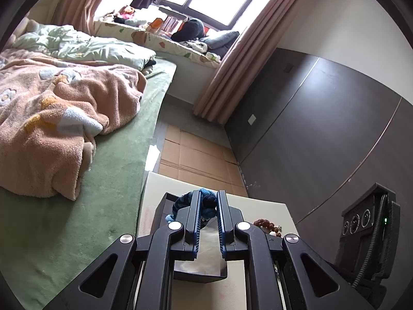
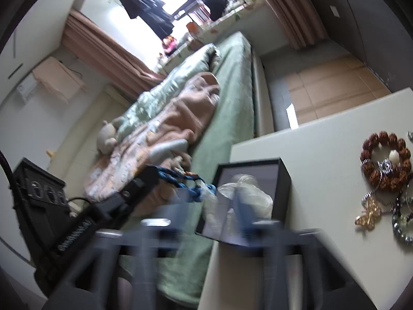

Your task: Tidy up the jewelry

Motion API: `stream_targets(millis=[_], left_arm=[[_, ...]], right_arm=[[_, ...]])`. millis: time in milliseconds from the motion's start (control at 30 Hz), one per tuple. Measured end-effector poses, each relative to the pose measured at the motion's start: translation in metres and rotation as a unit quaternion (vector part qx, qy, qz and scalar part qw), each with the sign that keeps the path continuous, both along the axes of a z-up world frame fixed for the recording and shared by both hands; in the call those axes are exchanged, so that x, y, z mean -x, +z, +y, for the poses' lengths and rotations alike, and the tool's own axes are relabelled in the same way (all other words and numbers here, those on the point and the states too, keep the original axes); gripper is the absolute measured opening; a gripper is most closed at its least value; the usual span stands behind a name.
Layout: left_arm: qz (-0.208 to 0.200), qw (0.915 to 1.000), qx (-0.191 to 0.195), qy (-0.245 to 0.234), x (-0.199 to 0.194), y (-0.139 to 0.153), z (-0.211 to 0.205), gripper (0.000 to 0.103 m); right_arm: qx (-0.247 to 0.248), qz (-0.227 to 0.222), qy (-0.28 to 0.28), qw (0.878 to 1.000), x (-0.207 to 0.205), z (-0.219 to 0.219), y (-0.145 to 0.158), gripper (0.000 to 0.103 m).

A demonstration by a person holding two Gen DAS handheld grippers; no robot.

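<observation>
Our left gripper [image 1: 208, 201] pinches a blue beaded bracelet [image 1: 207, 201] above the open black box [image 2: 284, 178] on the white table [image 2: 322, 155]. Our right gripper [image 2: 206, 206] is blurred; we cannot tell its state. Other jewelry [image 2: 384, 165] lies nearby.

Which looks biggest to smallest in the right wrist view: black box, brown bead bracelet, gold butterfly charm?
1. black box, clearly largest, though it also sits nearer the camera than the bracelet.
2. brown bead bracelet, on the white table.
3. gold butterfly charm, smallest.
</observation>
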State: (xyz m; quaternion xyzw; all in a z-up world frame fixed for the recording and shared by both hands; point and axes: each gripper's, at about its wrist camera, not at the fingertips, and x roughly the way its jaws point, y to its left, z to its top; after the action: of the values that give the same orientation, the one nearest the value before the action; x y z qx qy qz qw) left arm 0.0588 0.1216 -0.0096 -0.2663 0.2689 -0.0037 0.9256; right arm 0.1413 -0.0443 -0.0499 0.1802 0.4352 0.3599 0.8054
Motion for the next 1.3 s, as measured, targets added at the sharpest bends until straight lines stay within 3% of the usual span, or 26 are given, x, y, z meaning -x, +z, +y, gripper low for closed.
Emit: stream_targets(millis=[267,367,433,467,500,533,1067,1300], left_arm=[[0.017,0.9994,0.016,-0.025,-0.01,-0.006,-0.008,0.012],[0.038,0.9984,0.022,-0.034,-0.016,-0.01,-0.009,0.019],[0.055,0.9975,0.025,-0.037,-0.021,-0.015,-0.012,0.036],[0.061,0.9971,0.025,-0.036,-0.022,-0.016,-0.012,0.057],[0.062,0.9973,0.025,-0.032,-0.022,-0.017,-0.012,0.07],[0.058,0.9977,0.023,-0.027,-0.02,-0.017,-0.013,0.072],[0.055,0.9947,-0.038,-0.077,-0.029,-0.014,-0.07,0.072],[0.1,0.9843,-0.076,-0.125,-0.056,-0.011,-0.118,0.072]], right_arm=[[0.027,-0.008,-0.042,0.999,0.003,-0.032,0.001,0.067],[0.031,-0.004,-0.052,0.998,0.002,-0.046,0.002,0.067],[0.035,-0.004,-0.062,0.997,0.002,-0.056,0.003,0.067],[0.038,-0.004,-0.067,0.997,0.001,-0.059,0.003,0.067],[0.039,-0.003,-0.072,0.997,0.001,-0.064,0.004,0.067],[0.04,-0.003,-0.076,0.996,0.0,-0.067,0.004,0.067],[0.064,0.046,-0.17,0.982,-0.01,-0.168,0.002,0.067],[0.05,0.103,-0.211,0.971,-0.02,-0.207,-0.015,0.067]])
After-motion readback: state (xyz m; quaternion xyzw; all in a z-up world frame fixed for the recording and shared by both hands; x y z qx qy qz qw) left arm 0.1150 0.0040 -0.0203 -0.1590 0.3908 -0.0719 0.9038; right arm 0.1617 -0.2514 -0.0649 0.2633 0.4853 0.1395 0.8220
